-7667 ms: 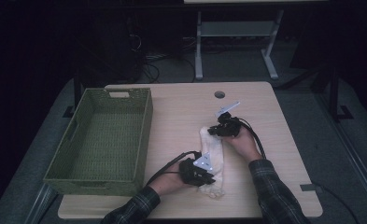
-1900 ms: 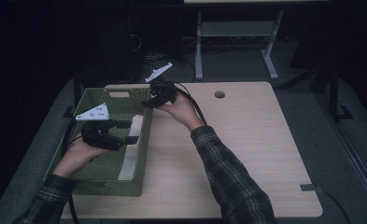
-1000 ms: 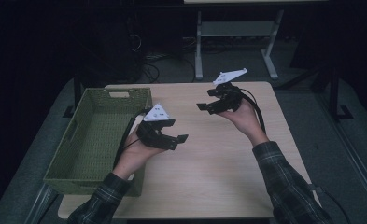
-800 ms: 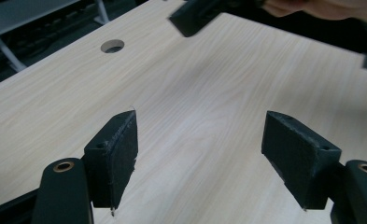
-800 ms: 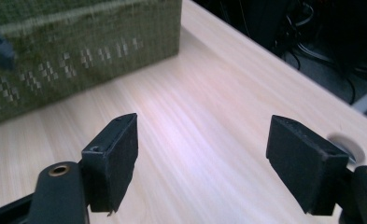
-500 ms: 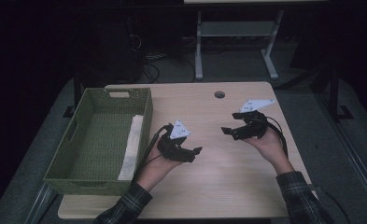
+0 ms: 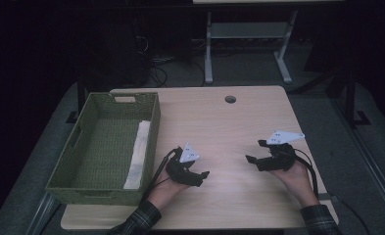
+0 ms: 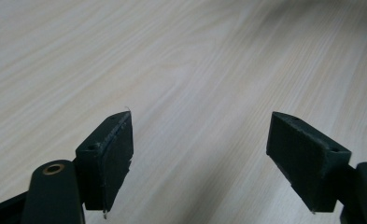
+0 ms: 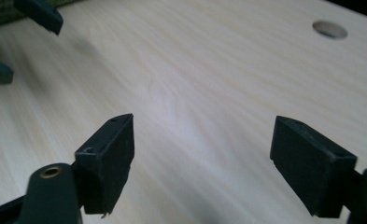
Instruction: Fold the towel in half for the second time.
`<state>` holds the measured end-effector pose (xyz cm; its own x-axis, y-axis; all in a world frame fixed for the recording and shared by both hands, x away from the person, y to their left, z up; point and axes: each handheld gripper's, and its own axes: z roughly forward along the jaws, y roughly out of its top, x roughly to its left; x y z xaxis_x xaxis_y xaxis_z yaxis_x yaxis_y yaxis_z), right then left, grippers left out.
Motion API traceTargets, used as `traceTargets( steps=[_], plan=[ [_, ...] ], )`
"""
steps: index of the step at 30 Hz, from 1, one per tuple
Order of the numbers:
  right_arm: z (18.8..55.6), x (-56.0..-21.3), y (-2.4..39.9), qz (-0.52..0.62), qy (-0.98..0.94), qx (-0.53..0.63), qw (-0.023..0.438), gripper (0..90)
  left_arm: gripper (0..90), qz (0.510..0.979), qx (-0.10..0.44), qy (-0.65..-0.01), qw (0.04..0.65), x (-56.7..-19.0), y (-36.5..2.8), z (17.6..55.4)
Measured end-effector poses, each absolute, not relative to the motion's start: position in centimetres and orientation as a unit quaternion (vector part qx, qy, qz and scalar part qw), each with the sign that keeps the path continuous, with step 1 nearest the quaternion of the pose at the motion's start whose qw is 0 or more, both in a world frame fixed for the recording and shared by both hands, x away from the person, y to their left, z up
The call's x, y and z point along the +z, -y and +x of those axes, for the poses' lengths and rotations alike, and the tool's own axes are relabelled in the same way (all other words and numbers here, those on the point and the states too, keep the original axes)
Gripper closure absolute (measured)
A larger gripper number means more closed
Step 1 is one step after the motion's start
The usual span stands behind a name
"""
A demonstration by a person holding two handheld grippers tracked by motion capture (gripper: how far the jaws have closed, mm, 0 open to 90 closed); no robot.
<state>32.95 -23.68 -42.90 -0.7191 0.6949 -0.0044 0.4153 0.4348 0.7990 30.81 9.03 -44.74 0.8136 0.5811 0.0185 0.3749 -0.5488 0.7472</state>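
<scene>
A white folded bundle lies inside the green woven basket, along its right wall. My left gripper rests low over the table's near middle, to the right of the basket, jaws pointing right. In its own view the left gripper stands open over bare wood. My right gripper sits at the near right, jaws pointing left toward the other one. The right gripper is open too. Both pairs of jaws have just been opening, with nothing between them.
The light wooden table has a round cable hole at the back. The left gripper's jaw tips show at the top left of the right gripper view. Behind the table stand a metal stand and cables on a dark floor.
Both hands have sunk toward the tabletop and drawn nearer to the front edge. The right hand moved right and down. The white bundle stays in the basket.
</scene>
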Motion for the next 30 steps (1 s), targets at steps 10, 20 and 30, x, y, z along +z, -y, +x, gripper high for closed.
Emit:
traceTargets(
  steps=[10, 20, 30],
  plan=[
    [29.7, -45.9, 25.5, 0.382, -0.82, 0.386, 0.181, 16.7, 18.4, 0.875, 0.139, -0.271, 0.375, -46.7, -9.1, 30.9],
    [28.2, -47.6, 27.1, 0.413, -0.816, 0.359, 0.188, 16.1, 15.3, 0.878, 0.123, -0.274, 0.374, -47.8, -9.2, 31.2],
    [28.4, -48.2, 27.1, 0.421, -0.818, 0.358, 0.164, 13.5, 15.4, 0.879, 0.116, -0.27, 0.375, -47.8, -9.3, 31.2]
  ],
)
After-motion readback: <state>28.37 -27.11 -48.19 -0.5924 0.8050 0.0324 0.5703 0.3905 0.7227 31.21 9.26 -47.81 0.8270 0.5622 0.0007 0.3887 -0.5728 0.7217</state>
